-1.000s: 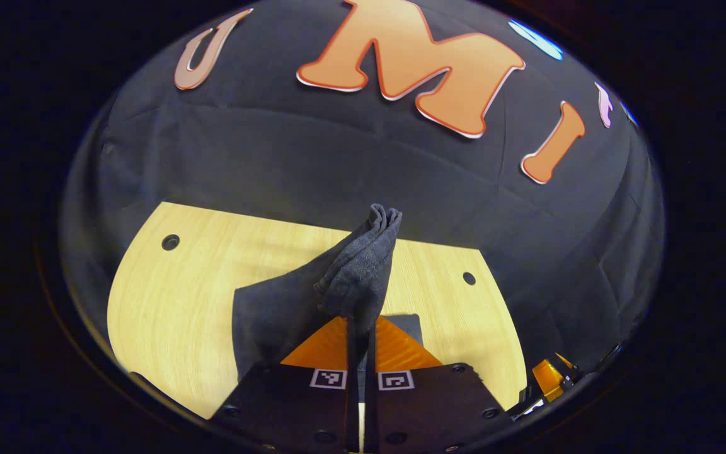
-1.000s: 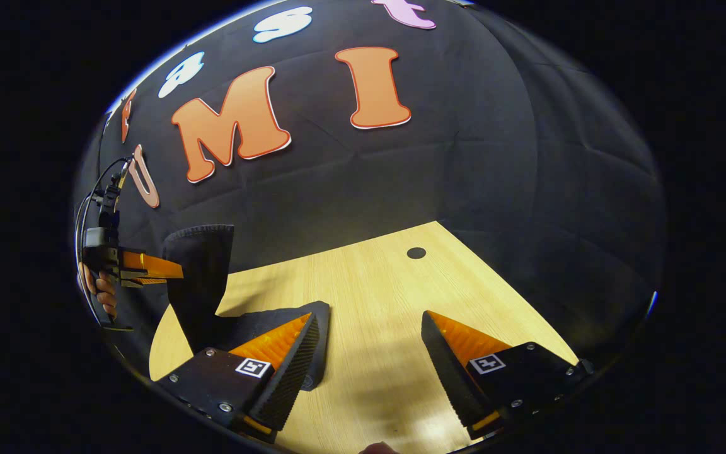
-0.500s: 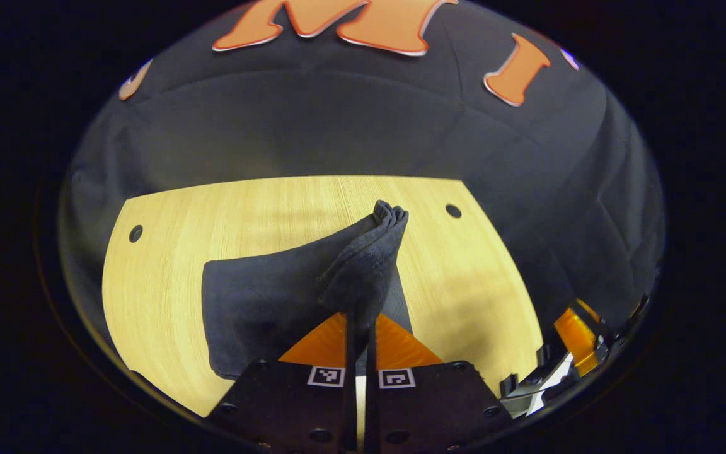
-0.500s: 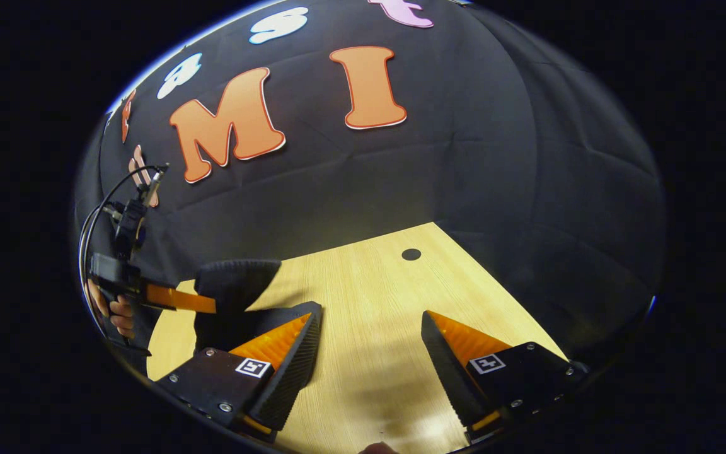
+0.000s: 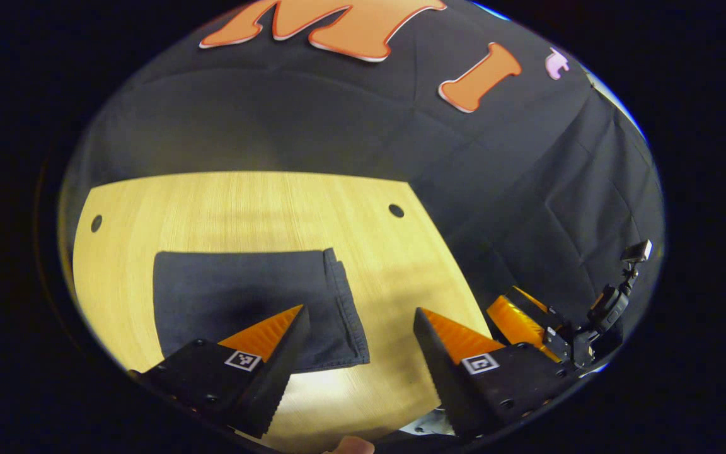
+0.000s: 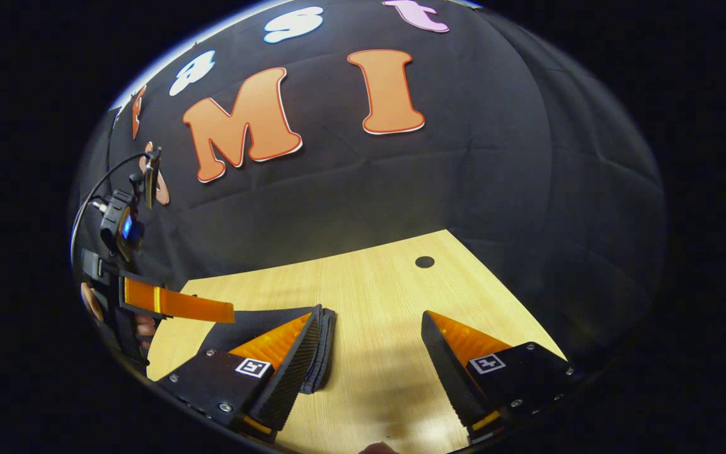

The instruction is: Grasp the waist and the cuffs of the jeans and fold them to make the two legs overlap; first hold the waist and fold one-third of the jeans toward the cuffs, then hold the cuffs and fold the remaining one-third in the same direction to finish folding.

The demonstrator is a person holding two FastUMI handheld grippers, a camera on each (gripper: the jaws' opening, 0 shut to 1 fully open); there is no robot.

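Observation:
The dark jeans lie flat on the wooden table as a folded rectangle, a hemmed edge along their right side. My left gripper hovers open just above their near right corner, nothing between its fingers. In the right gripper view the folded jeans show as a low stack with layered edges beside my left finger. My right gripper stands open over bare table just right of that stack. The left gripper and the hand holding it appear at the far left of the right gripper view, above the jeans.
The table has small round holes near its corners. The black cloth wall closes in behind the table. The right gripper's body sits off the table's right edge in the left gripper view.
My left gripper let go of the bunched jeans end it was holding up and opened. The cloth dropped flat onto the folded stack. The right gripper stayed open and nearly still.

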